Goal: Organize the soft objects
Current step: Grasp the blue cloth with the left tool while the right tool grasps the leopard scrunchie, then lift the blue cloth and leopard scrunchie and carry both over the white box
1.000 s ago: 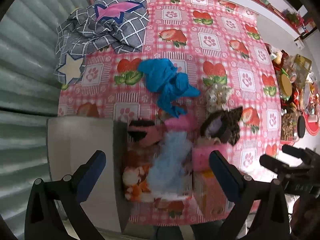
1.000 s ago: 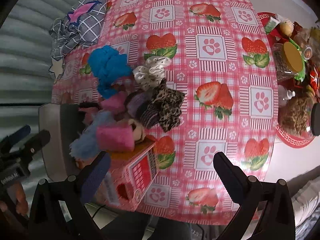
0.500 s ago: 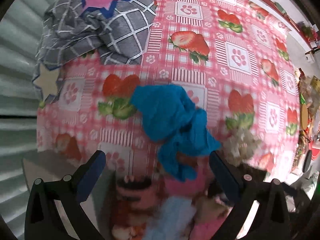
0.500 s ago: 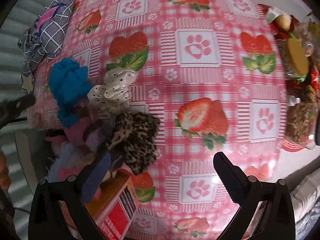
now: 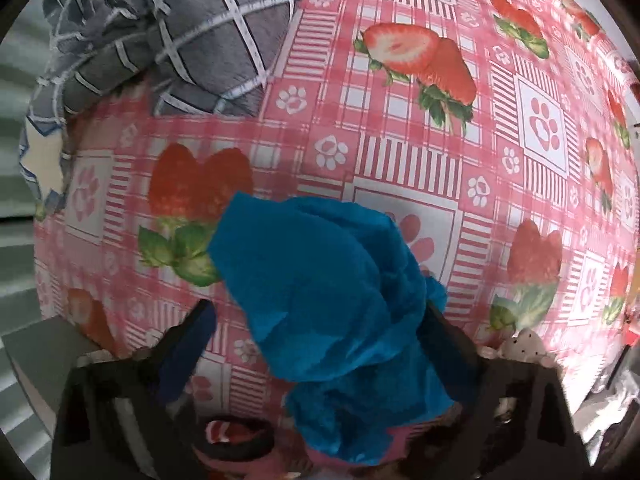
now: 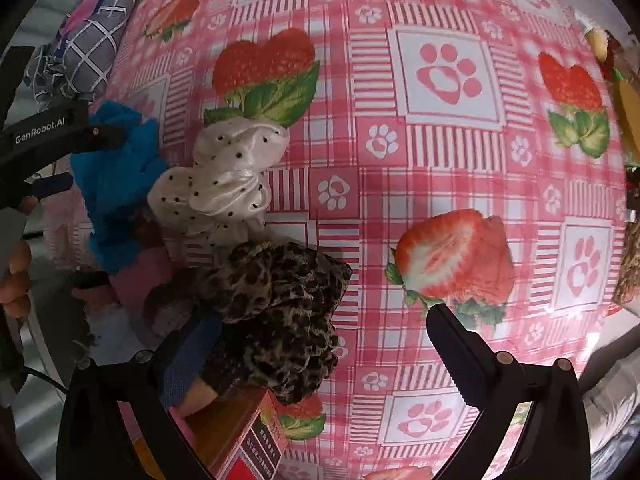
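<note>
Left wrist | blue cloth [image 5: 328,280] between spread left tongs [image 5: 320,320]

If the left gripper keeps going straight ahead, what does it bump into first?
Most likely the crumpled bright blue cloth. It lies right between the open fingers of the left gripper, bunched up on the pink strawberry-and-paw tablecloth. Depth is hard to judge here, but nothing else sits in front of it.

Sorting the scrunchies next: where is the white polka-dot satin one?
Right wrist view, left of centre: the white polka-dot satin scrunchie lies between the crumpled blue cloth and the leopard-print scrunchie.
</note>
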Motion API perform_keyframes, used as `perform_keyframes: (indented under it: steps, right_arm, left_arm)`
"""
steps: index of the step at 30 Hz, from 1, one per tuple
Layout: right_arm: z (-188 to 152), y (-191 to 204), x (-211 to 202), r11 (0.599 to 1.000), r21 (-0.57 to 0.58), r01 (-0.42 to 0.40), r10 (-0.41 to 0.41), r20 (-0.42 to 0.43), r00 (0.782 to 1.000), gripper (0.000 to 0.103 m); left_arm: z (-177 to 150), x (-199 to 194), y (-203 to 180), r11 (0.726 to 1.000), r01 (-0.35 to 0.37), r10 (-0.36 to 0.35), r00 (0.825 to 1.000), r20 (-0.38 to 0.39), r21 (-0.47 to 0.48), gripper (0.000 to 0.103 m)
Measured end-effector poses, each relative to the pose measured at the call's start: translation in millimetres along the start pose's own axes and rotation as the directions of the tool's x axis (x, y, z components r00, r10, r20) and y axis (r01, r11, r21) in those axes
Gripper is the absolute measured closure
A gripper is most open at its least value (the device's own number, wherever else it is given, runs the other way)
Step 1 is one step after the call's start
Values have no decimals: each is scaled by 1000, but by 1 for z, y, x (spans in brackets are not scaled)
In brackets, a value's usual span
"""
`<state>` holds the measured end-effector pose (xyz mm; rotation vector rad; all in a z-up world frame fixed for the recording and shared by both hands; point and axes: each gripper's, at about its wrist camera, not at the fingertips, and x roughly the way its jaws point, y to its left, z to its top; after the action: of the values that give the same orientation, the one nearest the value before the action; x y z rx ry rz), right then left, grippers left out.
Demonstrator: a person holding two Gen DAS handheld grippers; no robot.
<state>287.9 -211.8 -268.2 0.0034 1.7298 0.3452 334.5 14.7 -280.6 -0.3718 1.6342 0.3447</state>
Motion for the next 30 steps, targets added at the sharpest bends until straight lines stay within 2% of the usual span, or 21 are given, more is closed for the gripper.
perform_keyframes:
  steps: [3,5,7,8,9,12,14,15,18,19,23,26,27,28,30]
  right_arm:
    - [1,-2,4,1000,8,-29,29,-5,1000,0]
    - [1,-4,8,998,0,-61,61,-12,998,7]
    - [-2,-6,13,990,20,-137,138,-34,990,42]
    - [-3,-9,16,978,45,-203,205,-47,978,51]
    - [-4,-12,17,970,63,-234,238,-53,970,58]
    - [-5,-12,8,975,35,-219,221,-35,975,67]
    - [-8,-17,-4,977,12,-212,212,-8,977,68]
    - [-9,-21,-11,977,4,-211,211,8,977,72]
    - [-20,-26,-28,973,26,-228,228,33,973,75]
    - [-21,-30,-34,972,30,-235,233,44,971,80]
    - [-25,-34,-45,977,19,-211,210,63,976,80]
    - [-25,-30,-41,981,27,-192,190,61,980,79]
    - [-24,-28,-36,982,19,-187,186,50,981,74]
    - [-23,-24,-31,984,13,-178,178,41,983,54]
    - [-20,-16,-17,987,4,-161,161,27,987,22]
  left_arm:
    - [2,2,6,998,47,-47,999,-14,-34,24]
    - [1,2,10,995,86,-87,996,-21,-42,40]
    - [0,0,13,992,120,-121,992,-22,-47,55]
    - [-1,-4,13,992,121,-122,992,-13,-45,60]
    - [-1,-7,14,992,121,-121,993,-5,-42,62]
    - [-7,-24,20,993,116,-114,992,47,-38,68]
    - [-13,-41,23,990,133,-130,988,78,-38,68]
    - [-14,-50,26,990,138,-134,986,98,-34,68]
    - [-25,-75,31,991,129,-125,981,145,-17,68]
    - [-29,-83,33,992,128,-125,979,160,-9,68]
    - [-50,-122,33,992,124,-129,969,212,36,68]
    - [-64,-133,33,992,121,-129,964,231,48,68]
    - [-66,-132,32,991,121,-129,964,233,49,68]
    - [-61,-127,34,992,119,-127,964,234,50,68]
    - [-68,-126,30,991,119,-128,965,227,55,68]
